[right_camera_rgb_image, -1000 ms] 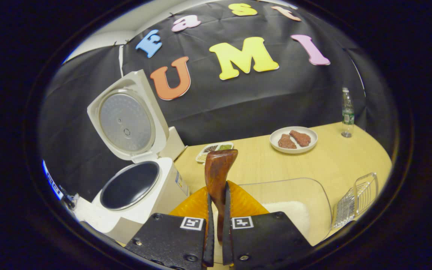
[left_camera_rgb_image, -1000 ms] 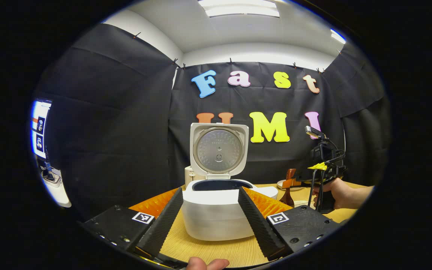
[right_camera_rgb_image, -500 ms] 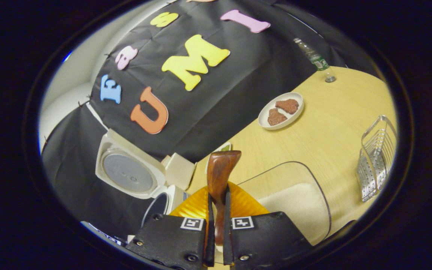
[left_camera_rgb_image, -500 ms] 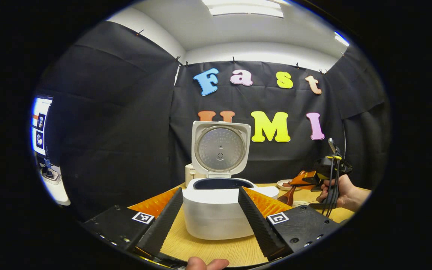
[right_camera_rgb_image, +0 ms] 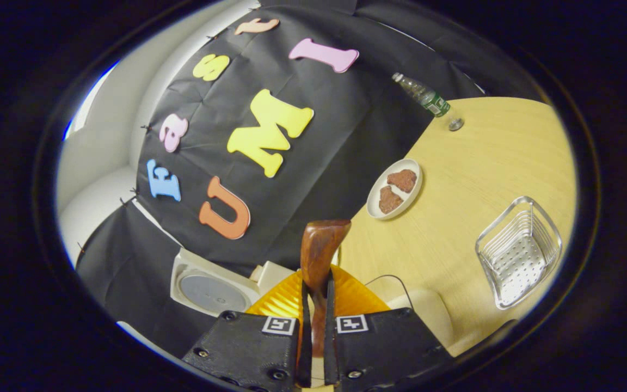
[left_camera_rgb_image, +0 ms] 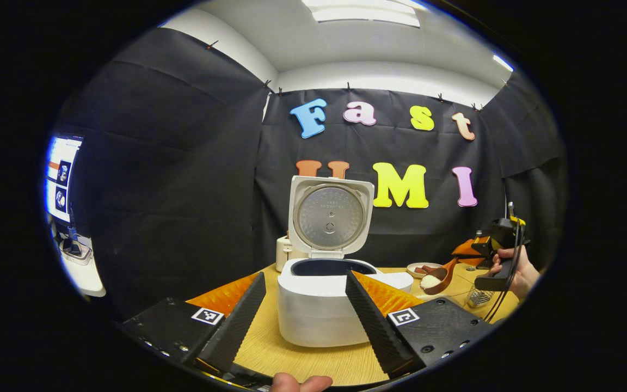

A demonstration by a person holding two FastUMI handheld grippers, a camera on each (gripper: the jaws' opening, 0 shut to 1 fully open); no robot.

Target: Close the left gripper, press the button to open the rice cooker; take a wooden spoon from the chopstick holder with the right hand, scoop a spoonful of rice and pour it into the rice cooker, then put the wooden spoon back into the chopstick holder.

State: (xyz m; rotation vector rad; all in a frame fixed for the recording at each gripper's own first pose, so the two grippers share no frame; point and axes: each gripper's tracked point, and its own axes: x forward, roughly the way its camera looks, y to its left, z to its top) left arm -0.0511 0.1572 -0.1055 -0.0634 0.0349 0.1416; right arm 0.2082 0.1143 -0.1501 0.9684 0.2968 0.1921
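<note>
Clearly the coming move turns on carrying the loaded dark-brown wooden spoon (left_camera_rgb_image: pixel 440 277) over to the white rice cooker (left_camera_rgb_image: pixel 324 313), whose lid (left_camera_rgb_image: pixel 330 217) stands upright and leaves the dark inner pot (left_camera_rgb_image: pixel 327 267) open. In the left gripper view the spoon's bowl carries a small white heap of rice and hangs above the light wooden bench (left_camera_rgb_image: pixel 297 362), just beside the cooker's right-hand edge but apart from it. The spoon's long axis slopes up and away from the cooker, from the bowl to the right gripper (left_camera_rgb_image: pixel 471 249) and the hand (left_camera_rgb_image: pixel 515 269) holding it.

The right gripper's (right_camera_rgb_image: pixel 314 326) fingers are pressed onto the spoon's handle (right_camera_rgb_image: pixel 318 261), which runs forward between them. The left gripper (left_camera_rgb_image: pixel 305 313) sits in front of the cooker with its fingers spread wide, pinching nothing, the cooker's body showing between them.

Nothing stands between spoon and pot; the raised rim is what the bowl must clear, I judge. A white plate with two brown pieces (right_camera_rgb_image: pixel 394 188), a clear wire basket (right_camera_rgb_image: pixel 517 250) and a plastic bottle (right_camera_rgb_image: pixel 426 100) lie well apart on the bench.
</note>
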